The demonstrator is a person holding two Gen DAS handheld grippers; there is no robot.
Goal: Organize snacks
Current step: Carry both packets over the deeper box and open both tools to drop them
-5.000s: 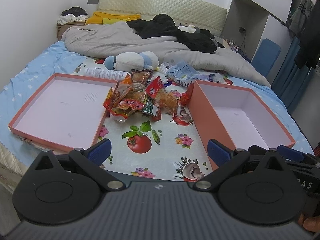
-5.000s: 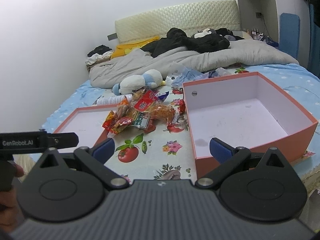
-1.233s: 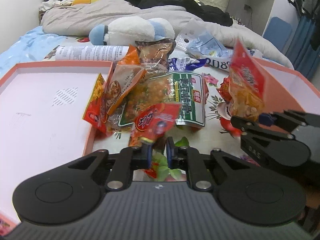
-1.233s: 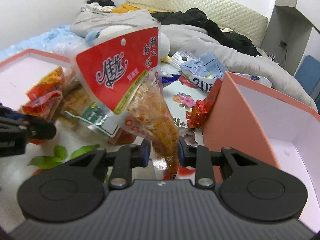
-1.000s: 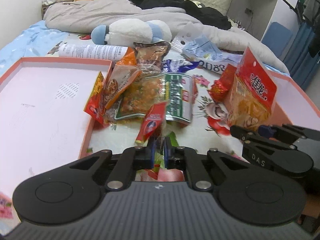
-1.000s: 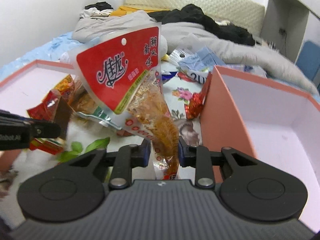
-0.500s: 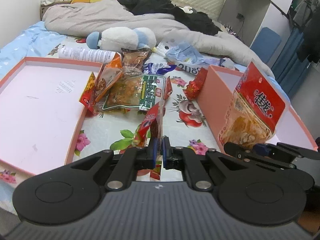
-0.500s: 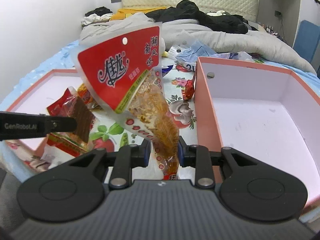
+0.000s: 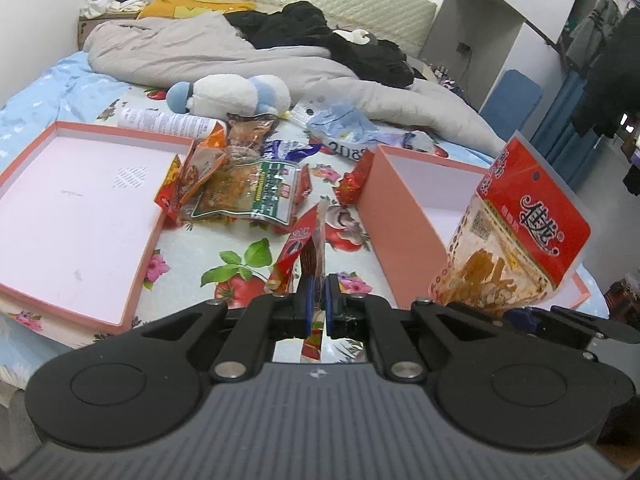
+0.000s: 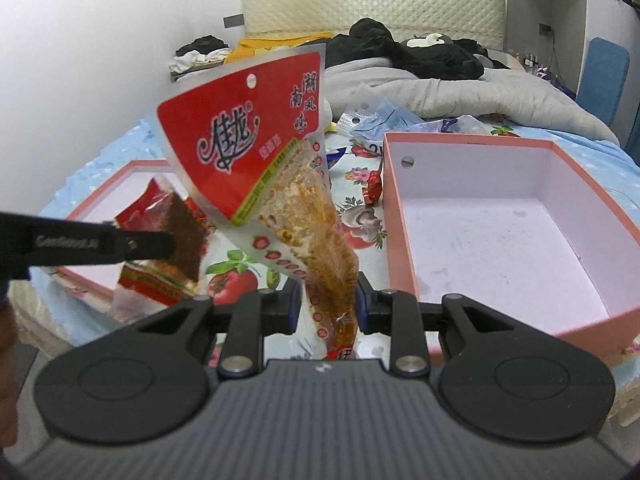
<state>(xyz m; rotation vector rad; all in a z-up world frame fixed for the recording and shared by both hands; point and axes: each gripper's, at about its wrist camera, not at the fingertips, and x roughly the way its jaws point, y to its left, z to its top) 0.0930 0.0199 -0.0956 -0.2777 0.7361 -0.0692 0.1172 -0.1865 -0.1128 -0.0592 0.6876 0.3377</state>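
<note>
My left gripper (image 9: pixel 317 295) is shut on a small red snack packet (image 9: pixel 305 240), held edge-on above the flowered cloth; the packet also shows in the right wrist view (image 10: pixel 176 236). My right gripper (image 10: pixel 327 304) is shut on a large red-topped snack bag (image 10: pixel 276 184) with orange strips, held up beside the deep pink box (image 10: pixel 500 224); the bag also shows in the left wrist view (image 9: pixel 516 240). A pile of snack packets (image 9: pixel 240 184) lies between the shallow pink lid (image 9: pixel 72 208) and the deep pink box (image 9: pixel 404 216).
A plush toy (image 9: pixel 232 94), a paper booklet (image 9: pixel 164 122) and crumpled blue plastic bags (image 9: pixel 348 128) lie behind the pile. A grey duvet (image 9: pixel 224 52) and black clothes (image 9: pixel 320 36) cover the far bed. A blue chair (image 9: pixel 508 96) stands at right.
Both grippers have closed on snacks and lifted them from the pile, then drawn back toward the near edge of the bed. The right one's bag now stands beside the deep box.
</note>
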